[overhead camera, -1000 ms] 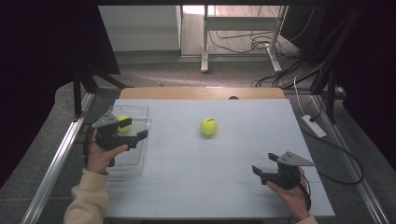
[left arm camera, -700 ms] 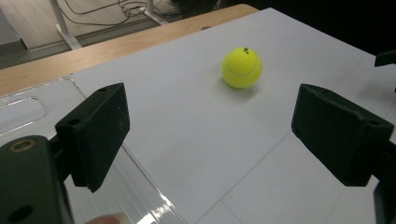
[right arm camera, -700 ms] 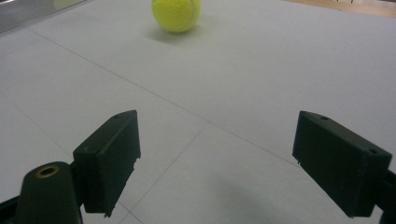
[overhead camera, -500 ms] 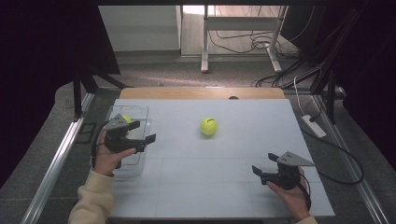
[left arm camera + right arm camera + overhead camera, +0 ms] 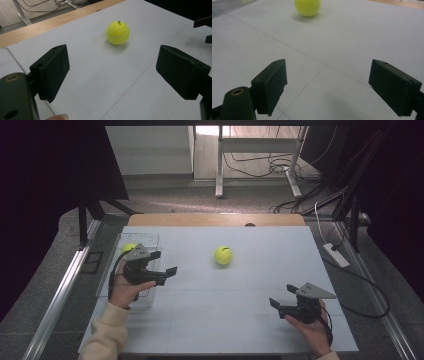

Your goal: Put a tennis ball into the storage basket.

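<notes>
The left gripper [image 5: 165,271] stands wide open with nothing between its jaws, hovering over the inner edge of a clear plastic bin [image 5: 107,280] and aimed across the table at the tennis ball [image 5: 223,255], which lies loose on the white tabletop [image 5: 240,310] near the middle, well apart from both grippers. In the left gripper view the ball [image 5: 117,32] sits ahead of the gap between the two black pads [image 5: 53,68], a little toward the right one. The right gripper [image 5: 280,306] is likewise spread and empty, resting low near the table's front right corner; its own view shows the ball [image 5: 308,7] far off at the top. The ball looks light, with a fuzzy felt cover that should give good friction, and springy rather than fragile; being round, it will likely roll away if nudged from one side, so the pads should close on opposite sides at its widest part, level with its middle. Counted: two tennis balls, one on the table and a second [image 5: 128,248] in the bin's far end, partly hidden behind the left gripper; one bin; two grippers.
</notes>
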{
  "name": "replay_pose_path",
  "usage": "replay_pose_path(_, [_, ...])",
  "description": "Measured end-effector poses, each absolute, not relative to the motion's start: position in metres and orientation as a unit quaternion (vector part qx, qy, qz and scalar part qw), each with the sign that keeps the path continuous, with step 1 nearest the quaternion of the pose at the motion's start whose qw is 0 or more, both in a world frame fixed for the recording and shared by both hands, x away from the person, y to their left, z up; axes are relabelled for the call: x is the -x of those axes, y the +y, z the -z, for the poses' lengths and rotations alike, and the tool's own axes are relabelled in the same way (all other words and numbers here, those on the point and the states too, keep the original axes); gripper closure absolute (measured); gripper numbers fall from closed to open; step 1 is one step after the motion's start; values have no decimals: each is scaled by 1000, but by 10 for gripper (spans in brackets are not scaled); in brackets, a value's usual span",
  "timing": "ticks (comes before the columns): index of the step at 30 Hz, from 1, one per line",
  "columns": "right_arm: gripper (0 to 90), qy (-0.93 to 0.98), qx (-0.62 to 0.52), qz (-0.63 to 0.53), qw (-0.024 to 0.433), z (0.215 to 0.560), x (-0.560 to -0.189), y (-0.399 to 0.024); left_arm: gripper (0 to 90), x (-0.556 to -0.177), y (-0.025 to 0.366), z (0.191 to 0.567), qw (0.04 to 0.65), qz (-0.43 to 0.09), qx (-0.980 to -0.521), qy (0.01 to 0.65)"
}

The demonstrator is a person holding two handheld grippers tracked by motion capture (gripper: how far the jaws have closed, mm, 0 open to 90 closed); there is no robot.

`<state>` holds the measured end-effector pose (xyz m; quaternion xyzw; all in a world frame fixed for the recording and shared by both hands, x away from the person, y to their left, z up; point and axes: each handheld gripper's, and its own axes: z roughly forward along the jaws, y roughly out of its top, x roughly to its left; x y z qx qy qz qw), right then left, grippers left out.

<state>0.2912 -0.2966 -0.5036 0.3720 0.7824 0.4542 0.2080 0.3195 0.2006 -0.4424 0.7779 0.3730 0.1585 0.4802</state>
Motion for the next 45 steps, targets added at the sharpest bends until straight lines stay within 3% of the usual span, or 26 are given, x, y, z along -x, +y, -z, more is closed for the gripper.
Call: replay_pose_path(45, [145,784,-370,-455,203,504,-290,-296,129,-347,137,436,450,-149,-805,357])
